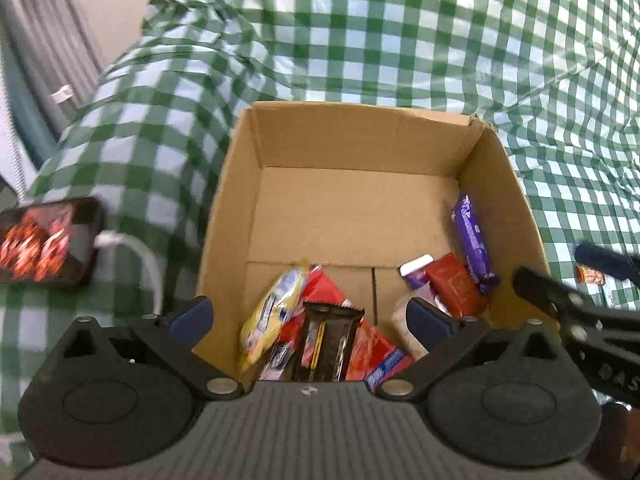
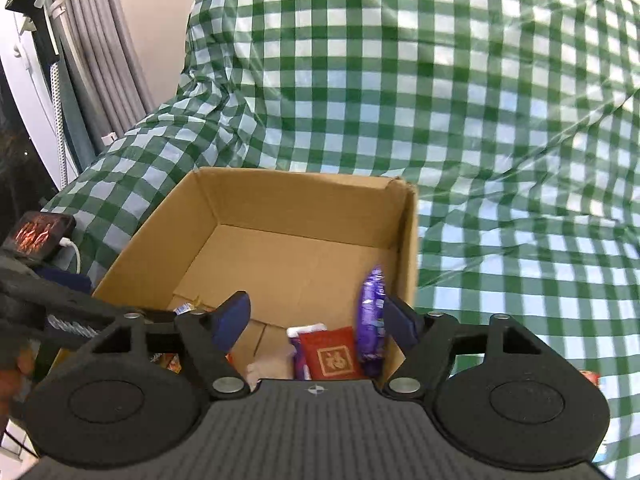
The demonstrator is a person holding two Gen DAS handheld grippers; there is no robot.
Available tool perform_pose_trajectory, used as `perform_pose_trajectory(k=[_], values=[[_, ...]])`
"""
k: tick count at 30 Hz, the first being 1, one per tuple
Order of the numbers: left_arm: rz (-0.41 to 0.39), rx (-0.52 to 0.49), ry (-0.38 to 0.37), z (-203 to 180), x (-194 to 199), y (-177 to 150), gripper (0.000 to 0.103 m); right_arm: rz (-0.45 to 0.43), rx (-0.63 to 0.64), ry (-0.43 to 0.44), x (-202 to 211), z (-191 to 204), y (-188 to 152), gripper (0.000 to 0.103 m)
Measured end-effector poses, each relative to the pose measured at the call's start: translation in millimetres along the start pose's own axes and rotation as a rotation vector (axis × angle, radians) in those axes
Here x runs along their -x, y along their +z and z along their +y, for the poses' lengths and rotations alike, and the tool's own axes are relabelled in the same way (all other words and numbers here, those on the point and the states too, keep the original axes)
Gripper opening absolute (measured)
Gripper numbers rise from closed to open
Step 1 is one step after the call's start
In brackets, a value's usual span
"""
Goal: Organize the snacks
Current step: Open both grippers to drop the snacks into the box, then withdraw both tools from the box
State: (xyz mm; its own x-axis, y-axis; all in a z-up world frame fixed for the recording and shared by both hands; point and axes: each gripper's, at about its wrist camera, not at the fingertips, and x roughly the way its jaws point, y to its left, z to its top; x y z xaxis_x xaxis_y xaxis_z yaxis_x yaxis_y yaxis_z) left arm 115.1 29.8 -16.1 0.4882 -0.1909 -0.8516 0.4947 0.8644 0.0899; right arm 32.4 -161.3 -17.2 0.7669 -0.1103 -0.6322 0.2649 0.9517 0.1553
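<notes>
Both claws, left (image 1: pixel 310 314) and right (image 2: pixel 316 320), hang wide open and empty over the box (image 1: pixel 352 140), snacks (image 1: pixel 316 340) piled just beneath them at its near end, at least one wrapper (image 1: pixel 589 274) left on the cloth beside the right claw.

1. Support surface: green-and-white checked cloth (image 1: pixel 380 32), wrinkled, draped over a raised back.
2. Cardboard box (image 1: pixel 228 208), open-topped, rests directly on it.
3. Phone (image 1: pixel 44 244), screen lit, lies left of box; white cable (image 1: pixel 136 248) attached.
4. Small orange wrapper (image 1: pixel 589 275) lies right of box.
</notes>
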Motion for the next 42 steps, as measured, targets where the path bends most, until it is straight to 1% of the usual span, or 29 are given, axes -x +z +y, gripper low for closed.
perform_pose_trajectory(k=[2,7,10,15,21,28,33,42], values=[[0.01,0.021,-0.011,3.1,13.7,-19.9,0.103,0.031,-0.014,0.006,17.0,3.6,-13.3,0.084],[0.066,0.079,-0.022,12.7,47.6,-71.1,0.103,0.125,-0.021,0.038,60.6,23.9,-56.9,0.089],[0.06,0.084,-0.009,14.2,71.1,-94.3,0.103,0.136,-0.012,0.047,85.4,37.1,-73.9,0.091],[-0.024,0.064,0.006,10.2,116.7,-122.6,0.103,0.085,0.015,0.049,129.5,55.8,-88.2,0.093],[-0.087,0.049,-0.003,0.5,154.7,-143.5,0.102,0.01,0.072,0.038,177.8,71.0,-101.2,0.097],[-0.119,0.047,-0.003,-9.3,181.4,-169.0,0.103,-0.057,0.046,0.012,213.6,66.8,-112.0,0.098],[-0.133,0.047,0.002,-17.1,193.1,-186.0,0.103,-0.08,0.03,0.008,231.0,66.2,-121.6,0.098],[-0.162,0.044,0.0,-18.3,208.5,-196.9,0.103,-0.118,0.023,0.007,248.3,66.8,-128.4,0.098]])
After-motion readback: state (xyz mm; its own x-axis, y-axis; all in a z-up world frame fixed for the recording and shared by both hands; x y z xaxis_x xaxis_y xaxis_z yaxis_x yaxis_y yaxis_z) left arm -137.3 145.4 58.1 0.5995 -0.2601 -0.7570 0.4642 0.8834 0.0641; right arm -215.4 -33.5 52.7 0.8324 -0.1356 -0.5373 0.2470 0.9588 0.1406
